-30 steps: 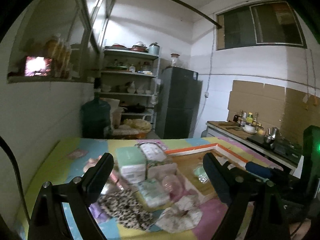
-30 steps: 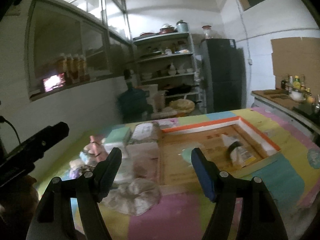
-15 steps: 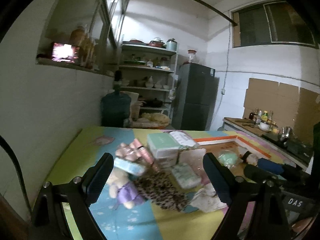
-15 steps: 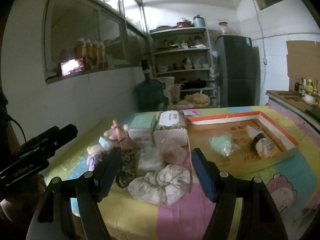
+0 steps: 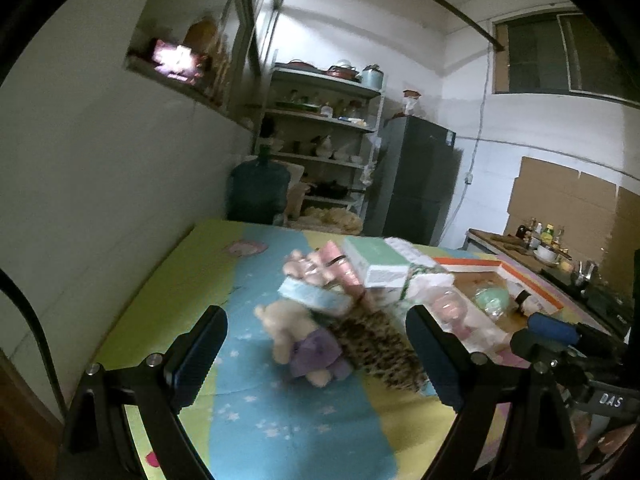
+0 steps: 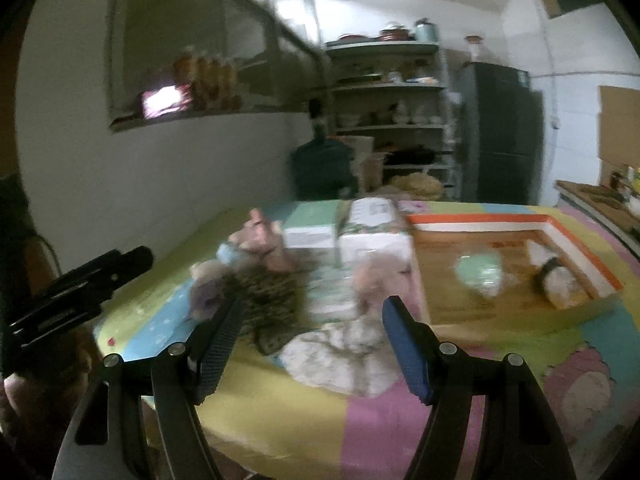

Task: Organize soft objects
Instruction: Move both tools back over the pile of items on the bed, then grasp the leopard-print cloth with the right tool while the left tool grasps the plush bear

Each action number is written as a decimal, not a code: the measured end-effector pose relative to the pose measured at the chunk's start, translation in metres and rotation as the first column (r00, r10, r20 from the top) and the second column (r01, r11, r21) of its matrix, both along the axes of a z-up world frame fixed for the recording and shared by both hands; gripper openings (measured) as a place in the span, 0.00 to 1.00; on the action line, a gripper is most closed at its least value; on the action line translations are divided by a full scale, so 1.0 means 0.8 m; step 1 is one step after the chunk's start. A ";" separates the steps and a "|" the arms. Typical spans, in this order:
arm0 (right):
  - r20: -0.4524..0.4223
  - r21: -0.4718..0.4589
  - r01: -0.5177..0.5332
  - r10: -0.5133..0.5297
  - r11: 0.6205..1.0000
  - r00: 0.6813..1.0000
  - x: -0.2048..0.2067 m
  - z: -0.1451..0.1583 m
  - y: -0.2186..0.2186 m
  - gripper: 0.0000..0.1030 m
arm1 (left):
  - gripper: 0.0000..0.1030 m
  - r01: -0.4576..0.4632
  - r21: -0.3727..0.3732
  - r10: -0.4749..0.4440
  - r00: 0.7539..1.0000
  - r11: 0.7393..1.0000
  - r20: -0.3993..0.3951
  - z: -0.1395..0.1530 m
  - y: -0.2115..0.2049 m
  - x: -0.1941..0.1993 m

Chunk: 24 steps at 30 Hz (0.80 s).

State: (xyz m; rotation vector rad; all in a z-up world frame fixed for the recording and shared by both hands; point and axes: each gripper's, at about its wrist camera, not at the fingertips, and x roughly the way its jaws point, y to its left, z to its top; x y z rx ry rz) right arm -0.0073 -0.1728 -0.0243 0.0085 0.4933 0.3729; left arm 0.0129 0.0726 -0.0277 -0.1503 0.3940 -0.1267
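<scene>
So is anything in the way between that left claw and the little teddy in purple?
Nothing visible. The left gripper hangs open with the teddy lying right ahead between its fingers; the leopard-print cloth touches the teddy's right side only.

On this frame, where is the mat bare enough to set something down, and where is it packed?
Bare: the blue-and-yellow foam mat between the white wall and the beige plush bear in purple; also the pink strip before the white crumpled cloth. Some room remains inside the orange-rimmed wooden tray. Crowded: around the leopard-print fabric.
</scene>
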 end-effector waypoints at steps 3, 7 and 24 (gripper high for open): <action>-0.008 -0.008 -0.064 0.064 0.998 0.998 0.007 -0.007 0.020 0.71 | 0.89 -0.017 -0.009 0.017 1.000 1.000 -0.016 -0.010 0.012 0.001; -0.028 -0.012 -0.127 0.127 0.992 0.992 0.017 -0.015 0.043 0.71 | 0.89 -0.040 -0.013 0.039 0.998 0.999 -0.042 -0.018 0.025 0.007; -0.187 0.013 -0.173 0.173 0.985 0.967 0.114 -0.065 0.074 0.71 | 0.89 -0.083 -0.014 0.082 0.995 0.996 -0.055 -0.026 0.042 0.024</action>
